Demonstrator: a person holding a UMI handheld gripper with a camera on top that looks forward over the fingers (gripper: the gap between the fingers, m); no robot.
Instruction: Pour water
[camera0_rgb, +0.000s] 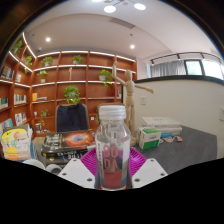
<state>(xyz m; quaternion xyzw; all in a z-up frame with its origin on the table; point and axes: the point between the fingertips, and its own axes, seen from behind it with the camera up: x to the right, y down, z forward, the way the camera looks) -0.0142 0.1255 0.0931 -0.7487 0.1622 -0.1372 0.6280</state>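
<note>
- Tongs hold a clear plastic bottle at bottom centre of the frame, a pink pad pressed to each flank of its lower body, so the hold looks closed on the bottle.
- Bottle stands upright between the two fingers, its white cap on and reaching mid-frame, with a red band low on the body.
- Judged from this, the step in hand is carrying the bottle toward a pour; no cup or glass to receive water can be made out.
- Doing it well would mean keeping the squeeze firm and even, holding the bottle level while it travels, and tipping slowly only once its mouth is over a vessel; the cap appears to need removing first.
- Grey tabletop spreads at lower right, carrying a green-and-white box.
- Yellow packet sits at lower left, well apart from the bottle.
</note>
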